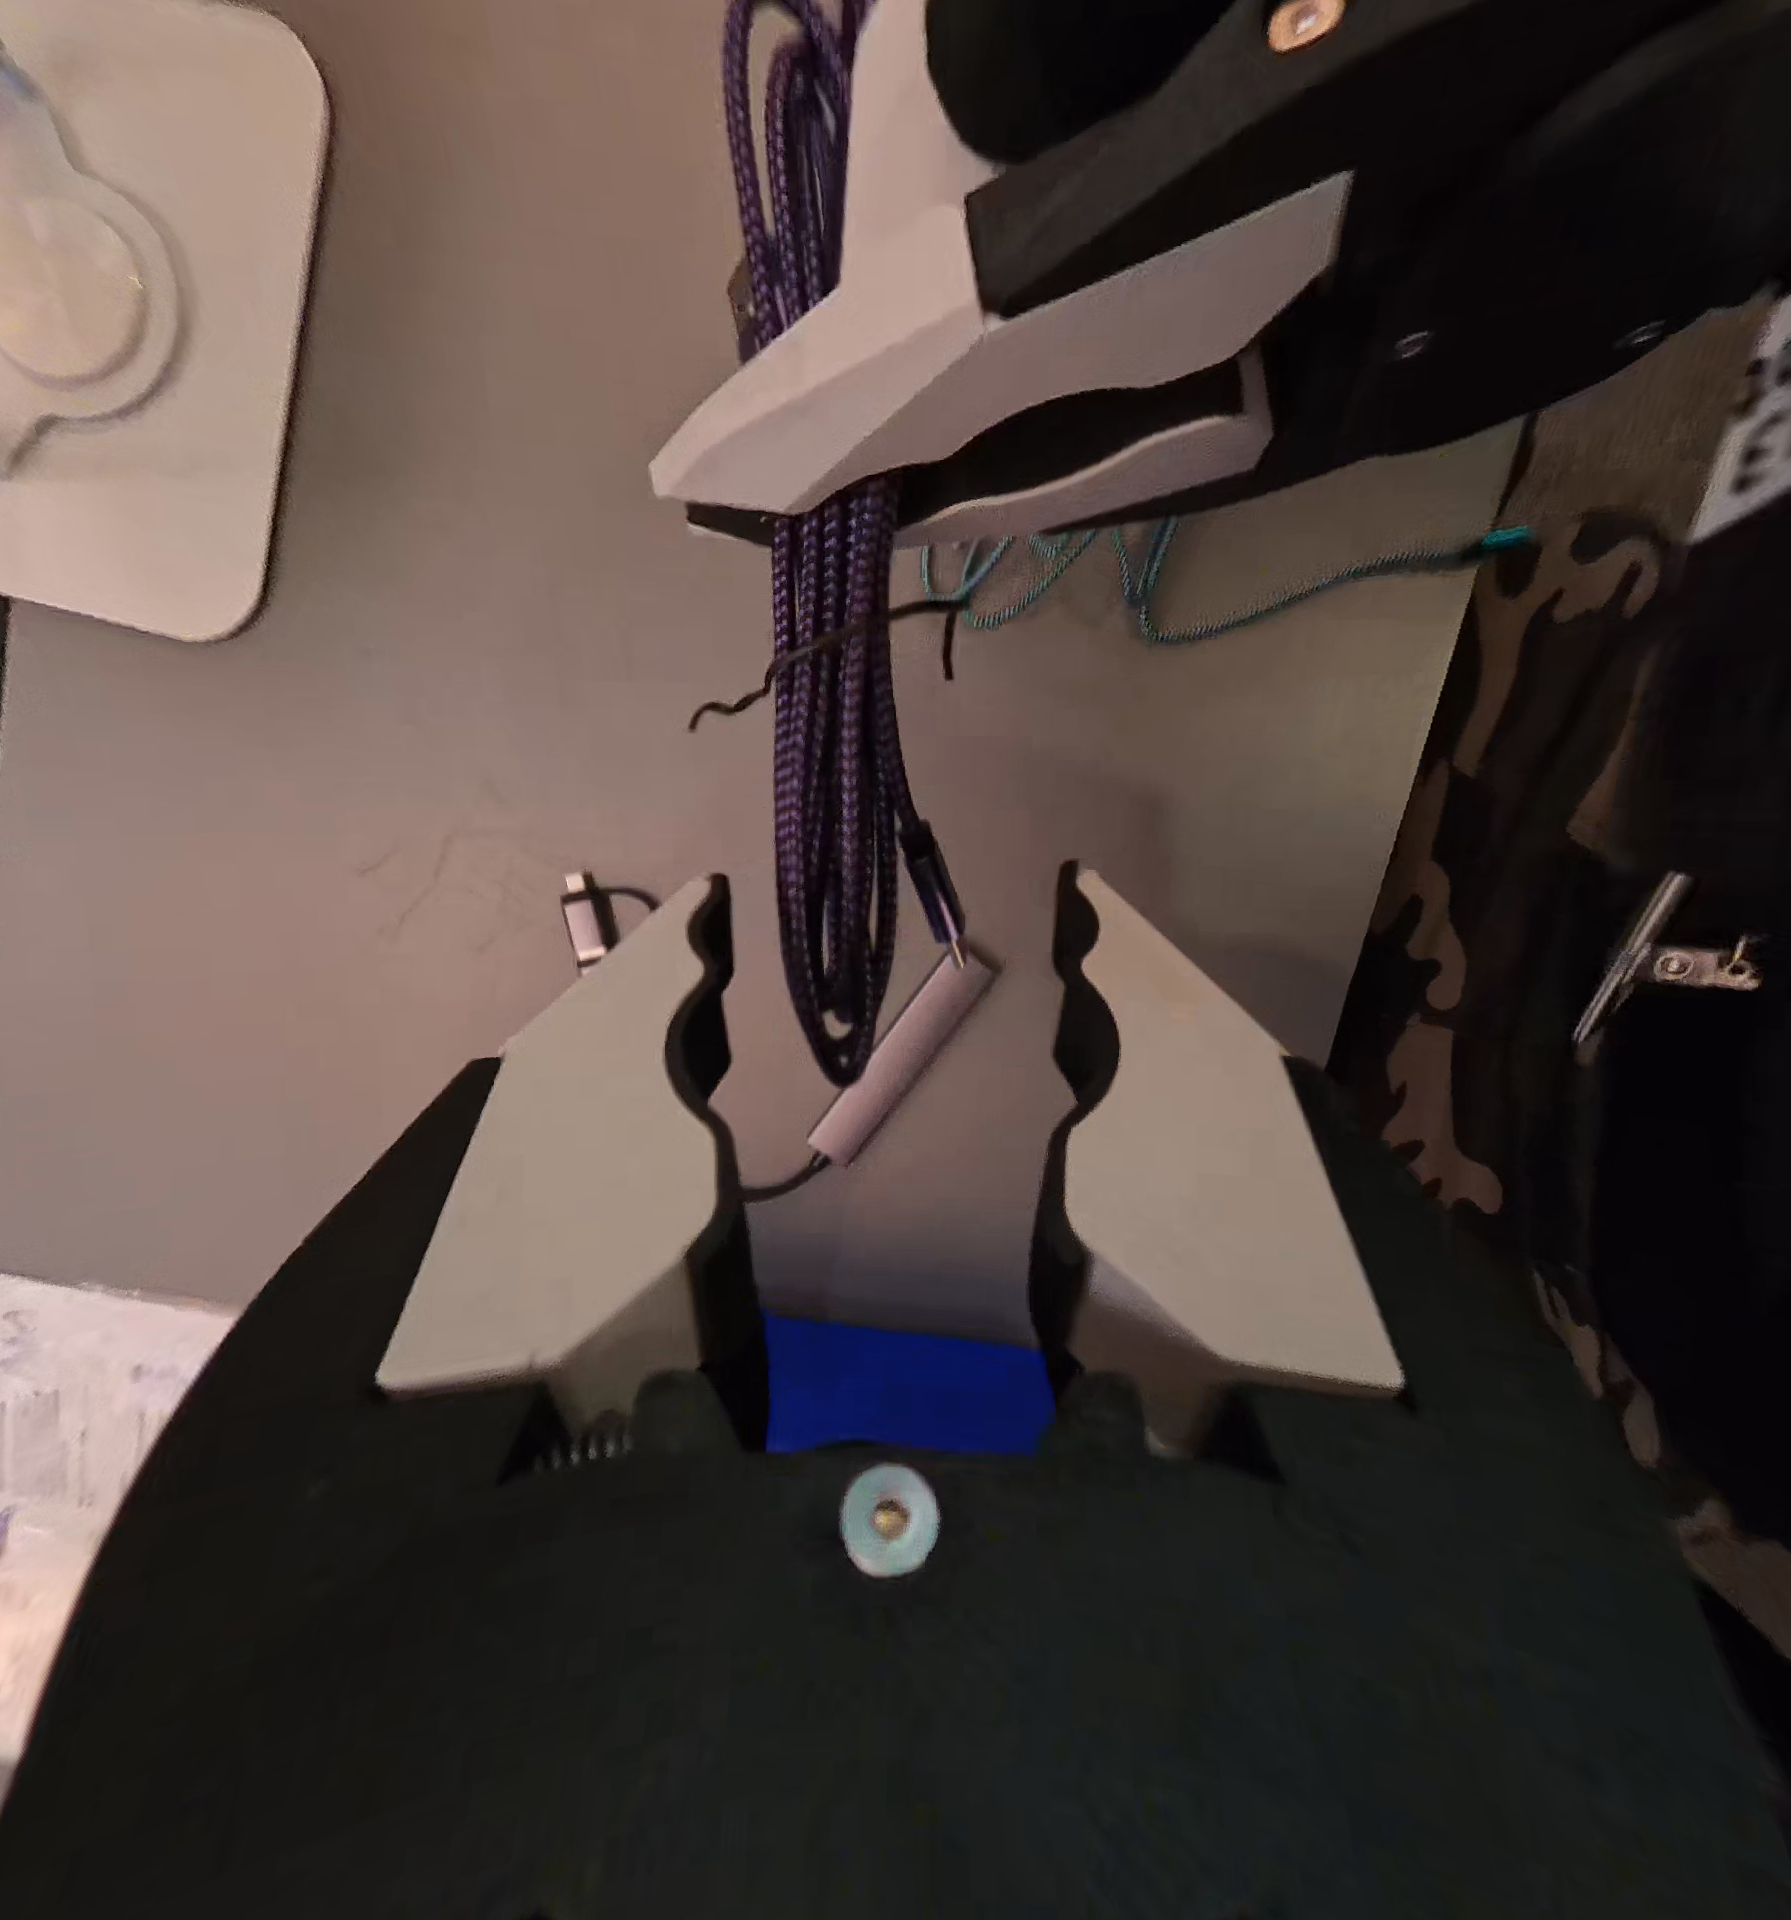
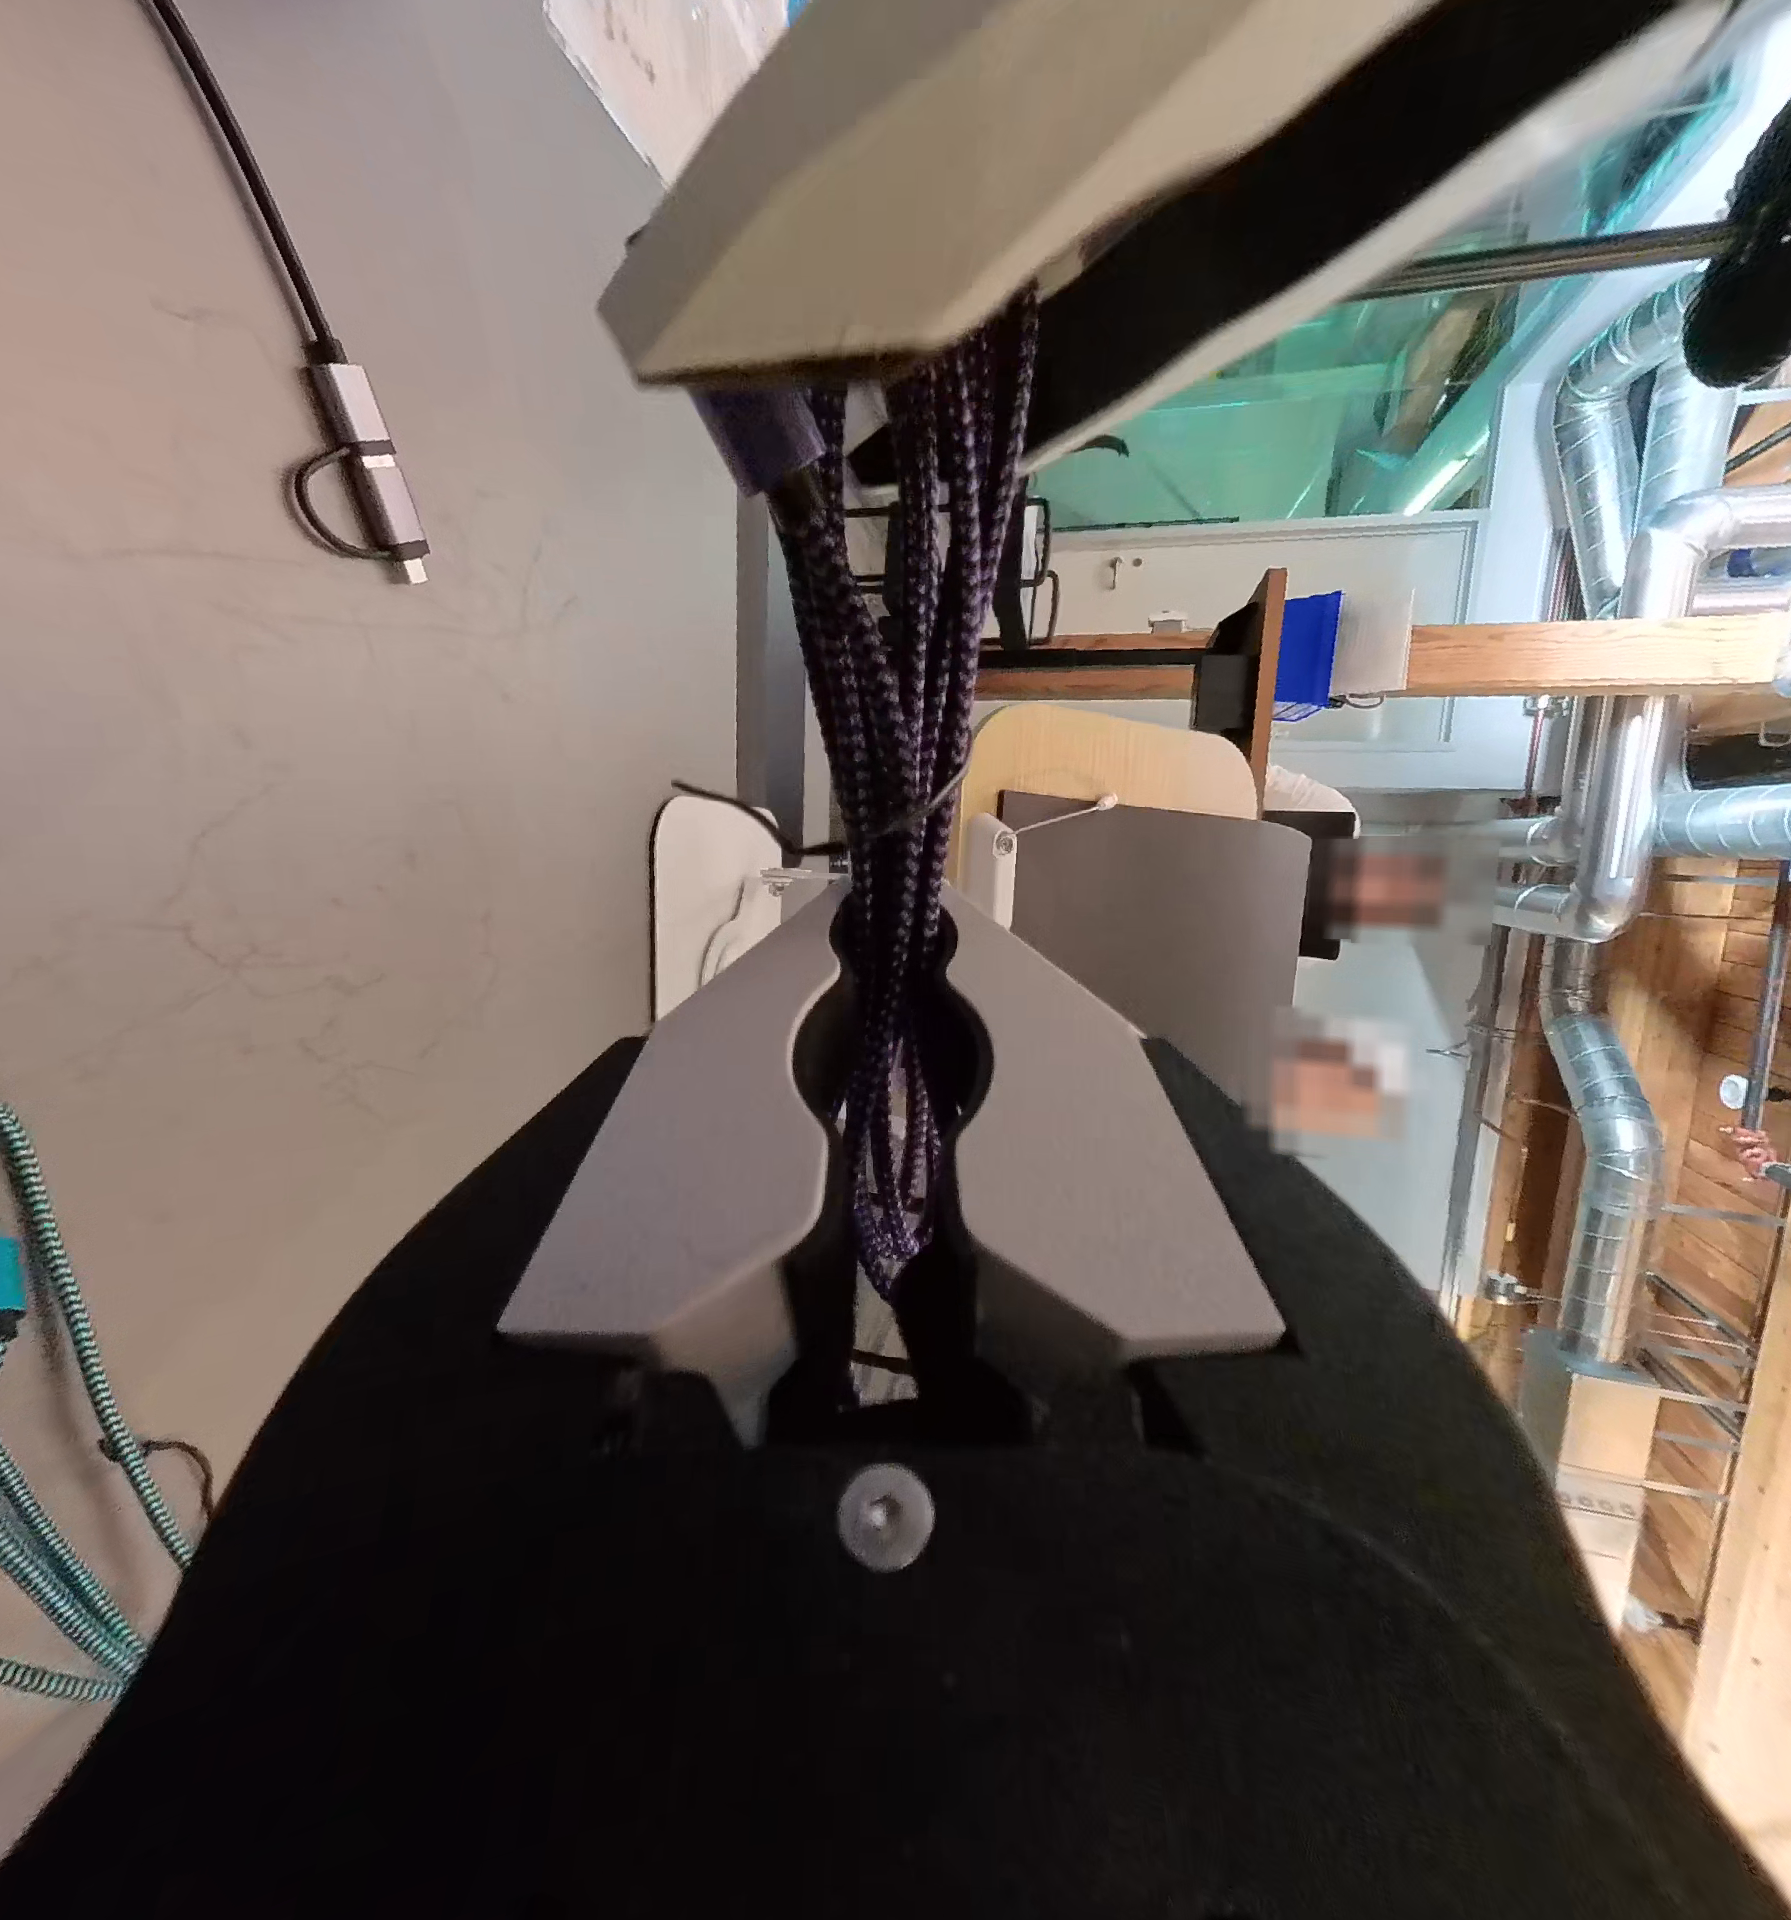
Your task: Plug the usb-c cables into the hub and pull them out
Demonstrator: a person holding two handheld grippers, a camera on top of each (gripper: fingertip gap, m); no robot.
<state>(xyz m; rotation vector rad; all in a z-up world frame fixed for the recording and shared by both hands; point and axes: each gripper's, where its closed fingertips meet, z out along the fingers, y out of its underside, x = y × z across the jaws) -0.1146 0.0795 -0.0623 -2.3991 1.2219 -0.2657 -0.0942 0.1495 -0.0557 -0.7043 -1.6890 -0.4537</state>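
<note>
Purple braided cable [image 2: 886, 1039] is bunched in my clenched right claw [image 2: 893, 914], lifted so its plug [image 1: 941, 920] dangles just above the grey hub [image 1: 906, 1055] on the counter [image 1: 351, 831]; my left claw [image 1: 891, 894] gapes, empty, astride that hub.

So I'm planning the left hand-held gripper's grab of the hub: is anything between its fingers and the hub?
Nothing solid: the left hand-held gripper is open, with the grey hub in line between its fingers. The bundled purple braided cable hangs beside the hub and could snag.
</note>
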